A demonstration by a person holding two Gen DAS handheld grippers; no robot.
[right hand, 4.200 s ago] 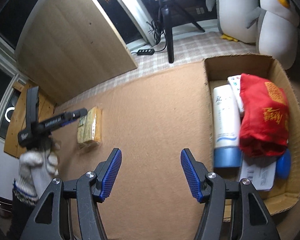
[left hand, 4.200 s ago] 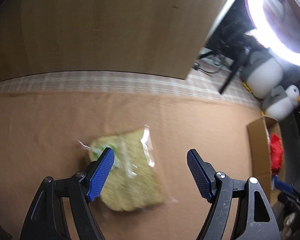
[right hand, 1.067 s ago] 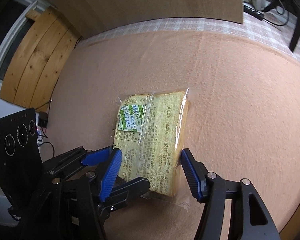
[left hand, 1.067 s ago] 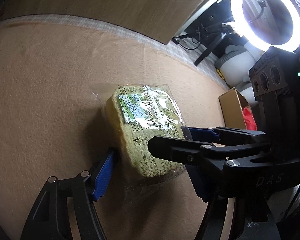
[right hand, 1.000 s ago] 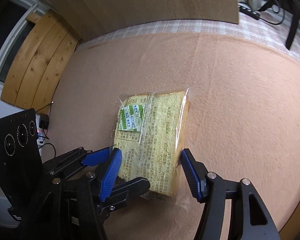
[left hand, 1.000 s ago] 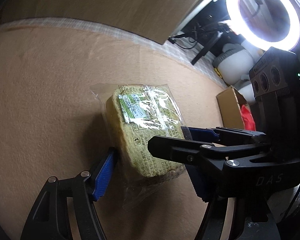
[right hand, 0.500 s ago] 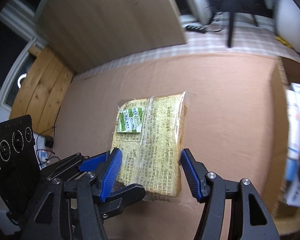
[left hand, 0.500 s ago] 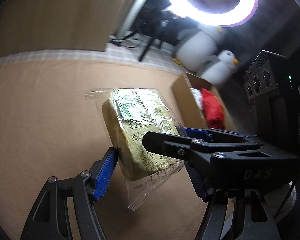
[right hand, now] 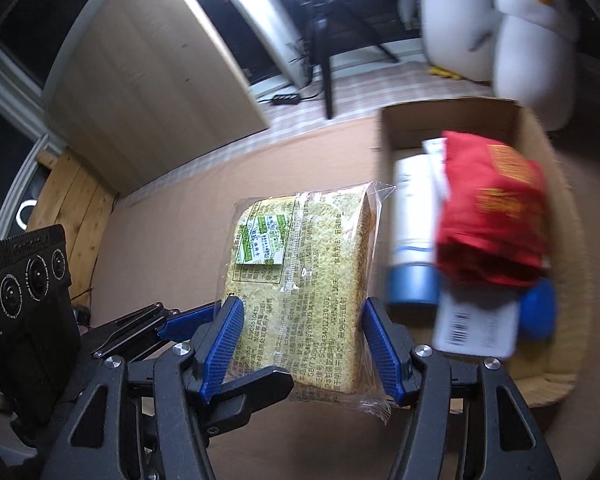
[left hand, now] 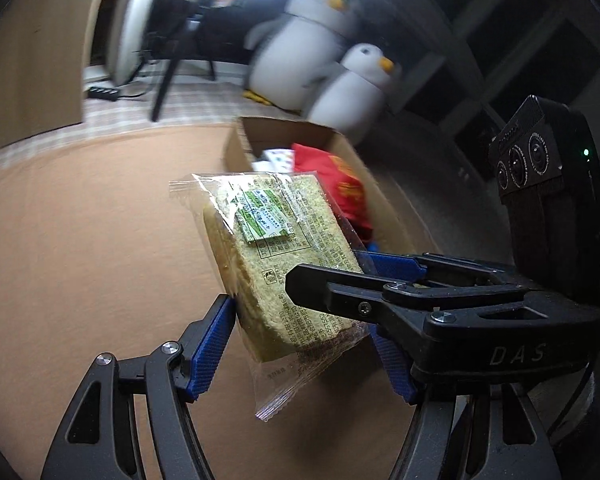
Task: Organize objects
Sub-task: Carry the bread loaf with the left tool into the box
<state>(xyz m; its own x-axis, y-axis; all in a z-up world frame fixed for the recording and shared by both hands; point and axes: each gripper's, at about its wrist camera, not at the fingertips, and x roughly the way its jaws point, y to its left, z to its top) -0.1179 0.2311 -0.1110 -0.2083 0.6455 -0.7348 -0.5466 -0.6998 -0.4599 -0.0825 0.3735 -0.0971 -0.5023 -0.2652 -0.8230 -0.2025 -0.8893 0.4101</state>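
Observation:
A yellow-green slab of bread in a clear wrapper (left hand: 284, 256) (right hand: 304, 264) hangs in the air above the brown mat, tilted. My left gripper (left hand: 300, 344) is shut on its lower end, one blue pad on each side. My right gripper (right hand: 304, 344) is shut on the same end, its pads pressing the pack's long edges; in the left wrist view its black finger crosses in front of the pack. An open cardboard box (left hand: 236, 148) (right hand: 452, 120) lies just beyond and to the right of the pack.
The box holds a red pouch (right hand: 496, 208), a white tube with a blue cap (right hand: 412, 220), a white barcode card (right hand: 476, 324) and a blue item (right hand: 540, 312). Two plush penguins (right hand: 536, 40) stand behind it. A tripod (right hand: 328, 72) and a leaning wooden board (right hand: 140, 80) are at the back.
Both grippers, earlier shut on the pack lying on the mat, have lifted it and carried it toward the box, which now fills the right of both views.

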